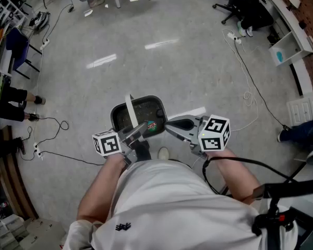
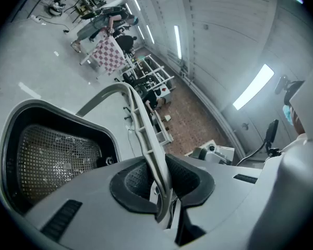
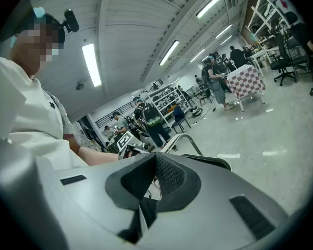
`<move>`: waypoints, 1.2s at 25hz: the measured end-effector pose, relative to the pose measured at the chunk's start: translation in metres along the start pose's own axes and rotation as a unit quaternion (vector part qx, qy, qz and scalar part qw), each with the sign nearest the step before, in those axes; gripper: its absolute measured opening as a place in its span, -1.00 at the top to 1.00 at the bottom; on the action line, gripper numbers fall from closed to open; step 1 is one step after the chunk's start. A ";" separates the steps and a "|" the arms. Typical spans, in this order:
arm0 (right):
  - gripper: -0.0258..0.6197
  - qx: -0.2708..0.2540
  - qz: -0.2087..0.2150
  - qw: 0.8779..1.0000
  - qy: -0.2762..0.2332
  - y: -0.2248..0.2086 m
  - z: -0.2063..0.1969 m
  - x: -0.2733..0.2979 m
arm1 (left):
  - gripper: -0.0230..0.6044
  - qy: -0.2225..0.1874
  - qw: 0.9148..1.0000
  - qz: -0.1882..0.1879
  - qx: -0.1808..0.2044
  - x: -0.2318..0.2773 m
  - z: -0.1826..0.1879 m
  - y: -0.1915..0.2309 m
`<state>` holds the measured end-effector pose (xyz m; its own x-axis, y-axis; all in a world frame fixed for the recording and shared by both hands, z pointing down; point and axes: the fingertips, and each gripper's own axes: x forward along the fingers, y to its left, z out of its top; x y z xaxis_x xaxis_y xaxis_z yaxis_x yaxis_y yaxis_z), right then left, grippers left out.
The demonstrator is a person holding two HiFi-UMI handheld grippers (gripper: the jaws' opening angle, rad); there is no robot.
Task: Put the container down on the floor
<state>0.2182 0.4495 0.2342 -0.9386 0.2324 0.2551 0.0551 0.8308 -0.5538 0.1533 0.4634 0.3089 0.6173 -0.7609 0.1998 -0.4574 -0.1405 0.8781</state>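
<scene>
2 grippers up front, container (image 1: 116, 114) not yet on floor (image 1: 172, 61). It hangs in the air close before the person's body, by my read.

L: left gripper (image 1: 137, 132) is clamped on the container's pale handle (image 2: 140, 120). Jaws are nearly together and the thin strip is pinched between the pads. Handle stands up over the tub and carries the whole load.

Mid: container is a dark tub w/ mesh insert (image 2: 57, 155), mouth up. It looks tilted in left gripper view. What lies in the mesh is too dim to tell.

R: right gripper (image 1: 177, 124) has its jaws together, w/ nothing seen between the pads. Tip sits just beside the container's right rim; cannot tell if it touches.

Risks on the way down (judgement):
- One-point hold on a narrow handle. Tub may swing or pivot about it and land edge-first.
- Strip could slide thru the pads if lowering is jerky, so the tub would drop.
- Tilt may shift the mesh insert.
- Right gripper, being closed, can only nudge the rim and cannot catch a slip.
- Pale shoe tip (image 1: 163, 153), as it seems, lies just under the tub's near side. Set-down spot should be further fwd.
- Cable (image 1: 56, 123) on floor is well off to the left, so low concern.
</scene>
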 end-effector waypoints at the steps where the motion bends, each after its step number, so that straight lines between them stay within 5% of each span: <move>1: 0.87 -0.002 -0.001 1.000 -0.002 -0.006 0.003 0.002 | 0.72 0.001 1.000 0.000 0.003 0.004 0.007 0.004; 9: 0.87 0.005 -0.029 1.000 -0.001 -0.079 0.041 0.032 | 0.72 0.015 1.000 -0.019 0.008 0.037 0.082 0.050; 19: 0.87 0.023 -0.078 0.996 -0.038 -0.191 0.146 0.108 | 0.72 0.079 0.995 -0.059 0.028 0.075 0.205 0.114; 30: 0.84 0.045 -0.078 0.995 -0.030 -0.307 0.211 0.139 | 0.72 0.095 0.994 -0.035 0.032 0.158 0.307 0.192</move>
<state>-0.0005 0.1204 0.2723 -0.9522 0.0702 0.2973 -0.1217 0.8055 -0.5800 -0.0336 0.1220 0.3754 0.7559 -0.6156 0.2229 -0.4450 -0.2334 0.8646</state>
